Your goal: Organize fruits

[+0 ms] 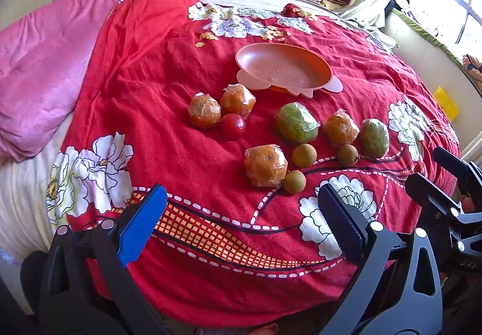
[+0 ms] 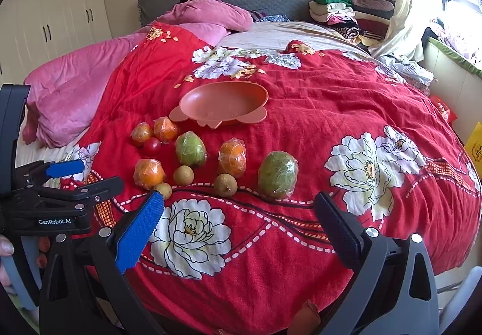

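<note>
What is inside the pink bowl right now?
Nothing can be seen in the pink bowl: its inside shows bare in both views. All the fruit, such as the tomato, lies on the red bedspread in front. Its near inner wall is hidden.

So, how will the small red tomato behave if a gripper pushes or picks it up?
The tomato is round and glossy, so it will probably roll on the red bedspread and may slip between the pads. It touches two wrapped oranges, so a push toward them would likely nudge them. Its thin skin looks fragile; a gentle squeeze seems wise.
</note>
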Tool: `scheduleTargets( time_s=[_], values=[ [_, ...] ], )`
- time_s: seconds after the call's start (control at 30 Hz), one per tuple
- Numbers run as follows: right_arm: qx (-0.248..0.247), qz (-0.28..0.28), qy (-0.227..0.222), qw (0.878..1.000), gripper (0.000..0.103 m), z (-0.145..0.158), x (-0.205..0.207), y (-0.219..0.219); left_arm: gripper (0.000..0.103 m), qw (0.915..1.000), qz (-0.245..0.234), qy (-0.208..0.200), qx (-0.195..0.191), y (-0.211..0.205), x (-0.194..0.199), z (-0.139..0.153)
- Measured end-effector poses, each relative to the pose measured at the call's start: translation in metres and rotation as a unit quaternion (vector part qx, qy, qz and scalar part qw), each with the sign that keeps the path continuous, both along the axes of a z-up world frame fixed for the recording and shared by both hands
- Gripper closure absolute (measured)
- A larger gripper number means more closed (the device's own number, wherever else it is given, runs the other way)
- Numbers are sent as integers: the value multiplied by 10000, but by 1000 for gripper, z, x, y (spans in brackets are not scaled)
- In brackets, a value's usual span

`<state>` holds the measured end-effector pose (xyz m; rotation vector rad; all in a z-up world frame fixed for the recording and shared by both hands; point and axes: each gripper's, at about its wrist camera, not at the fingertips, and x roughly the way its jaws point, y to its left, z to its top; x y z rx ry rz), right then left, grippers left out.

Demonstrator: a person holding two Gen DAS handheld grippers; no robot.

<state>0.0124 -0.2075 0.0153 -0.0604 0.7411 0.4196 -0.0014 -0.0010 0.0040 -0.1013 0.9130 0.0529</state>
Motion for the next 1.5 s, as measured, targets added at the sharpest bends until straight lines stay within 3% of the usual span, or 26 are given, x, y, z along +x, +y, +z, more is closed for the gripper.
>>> scheduleTargets(
  time_s=[1.5],
  values=[
    [-25, 12, -7, 10000, 4, -2, 0, 2, 8, 10000, -40, -42, -21, 0, 0, 2]
  ],
)
